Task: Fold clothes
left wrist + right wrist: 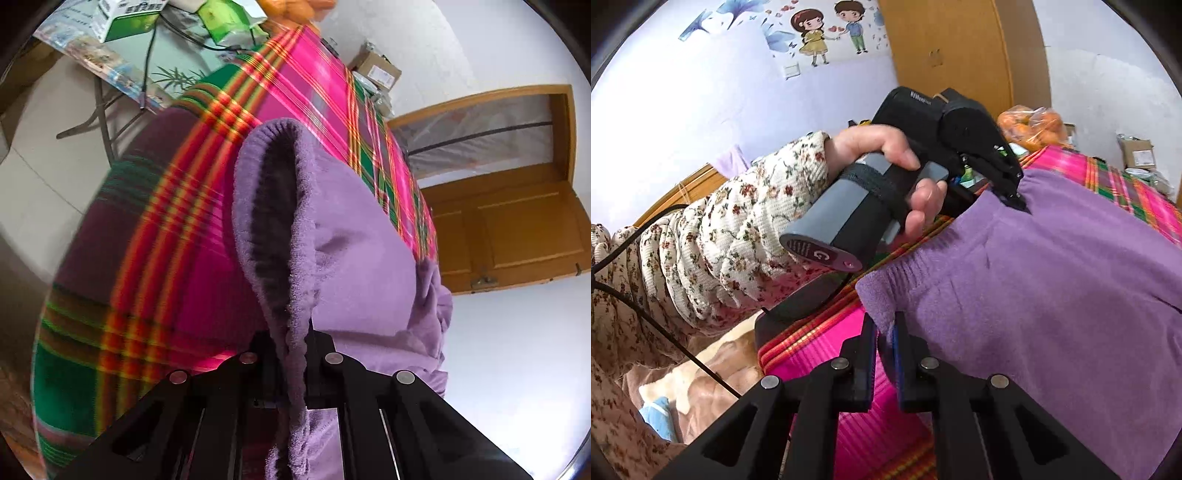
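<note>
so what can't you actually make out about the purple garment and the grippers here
- Purple garment: its full shape is cut off by the right wrist view's right edge, and the left wrist view shows only the bunched waistband.
- Left gripper: fingertips buried in the fleece in the left wrist view.
- Plaid cloth: pattern smeared by blur at the left wrist view's left.
- Right gripper: pinches the waistband edge.

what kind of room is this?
Likely a home bedroom: cartoon wall stickers, a wooden door, and a plaid blanket under the purple garment, with a cluttered folding table nearby.
</note>
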The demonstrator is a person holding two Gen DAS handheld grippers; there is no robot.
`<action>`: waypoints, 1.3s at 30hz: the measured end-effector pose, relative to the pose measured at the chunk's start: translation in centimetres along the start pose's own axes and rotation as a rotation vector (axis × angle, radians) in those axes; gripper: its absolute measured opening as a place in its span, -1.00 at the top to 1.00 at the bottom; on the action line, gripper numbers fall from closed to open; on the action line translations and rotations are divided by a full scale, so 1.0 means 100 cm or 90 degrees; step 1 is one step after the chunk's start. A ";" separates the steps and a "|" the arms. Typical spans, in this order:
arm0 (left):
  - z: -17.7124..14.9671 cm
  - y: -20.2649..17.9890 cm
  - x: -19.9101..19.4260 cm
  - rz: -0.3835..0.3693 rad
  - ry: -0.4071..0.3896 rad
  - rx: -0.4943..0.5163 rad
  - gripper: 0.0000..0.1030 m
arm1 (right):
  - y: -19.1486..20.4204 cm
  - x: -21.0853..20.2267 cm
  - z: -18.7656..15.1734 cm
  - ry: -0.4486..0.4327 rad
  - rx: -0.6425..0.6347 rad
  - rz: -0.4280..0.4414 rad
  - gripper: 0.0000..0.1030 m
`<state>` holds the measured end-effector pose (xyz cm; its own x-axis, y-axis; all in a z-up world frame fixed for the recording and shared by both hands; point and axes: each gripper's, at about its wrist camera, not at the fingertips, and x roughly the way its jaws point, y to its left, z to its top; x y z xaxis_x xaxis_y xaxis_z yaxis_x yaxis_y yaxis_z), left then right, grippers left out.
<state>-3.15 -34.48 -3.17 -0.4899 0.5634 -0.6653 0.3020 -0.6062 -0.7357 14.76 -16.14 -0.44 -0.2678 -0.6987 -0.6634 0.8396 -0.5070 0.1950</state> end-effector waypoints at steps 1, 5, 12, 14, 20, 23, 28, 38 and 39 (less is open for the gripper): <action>0.000 0.002 -0.003 0.002 -0.003 -0.001 0.87 | 0.001 0.003 0.001 0.003 -0.002 0.005 0.83; 0.001 0.008 -0.012 0.010 -0.012 -0.003 0.87 | 0.005 0.010 0.005 0.004 -0.013 0.023 0.83; 0.002 0.011 -0.021 0.023 -0.027 -0.011 0.87 | 0.011 0.017 0.011 0.003 -0.022 0.049 0.83; 0.004 0.014 -0.026 0.026 -0.034 -0.012 0.87 | 0.010 0.021 0.013 0.007 -0.021 0.057 0.83; 0.005 0.020 -0.028 0.014 -0.038 -0.026 0.87 | 0.006 0.035 0.010 0.027 -0.011 0.066 0.83; 0.005 0.018 -0.027 0.020 -0.036 -0.024 0.84 | 0.002 0.036 0.012 0.032 -0.006 0.065 0.76; 0.003 0.018 -0.034 0.039 -0.044 -0.049 0.75 | -0.004 0.027 0.014 0.027 0.014 0.046 0.58; -0.038 -0.001 -0.084 0.065 -0.133 -0.003 0.52 | -0.044 -0.051 0.010 -0.089 0.081 -0.034 0.40; -0.045 -0.004 -0.088 0.070 -0.141 0.005 0.52 | -0.050 -0.061 0.006 -0.098 0.093 -0.049 0.40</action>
<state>4.70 -36.63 2.38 -0.6217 0.3575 -0.6969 0.3576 -0.6621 -0.6586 11.92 -9.63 3.04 -0.4072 -0.7183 -0.5641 0.7399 -0.6216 0.2574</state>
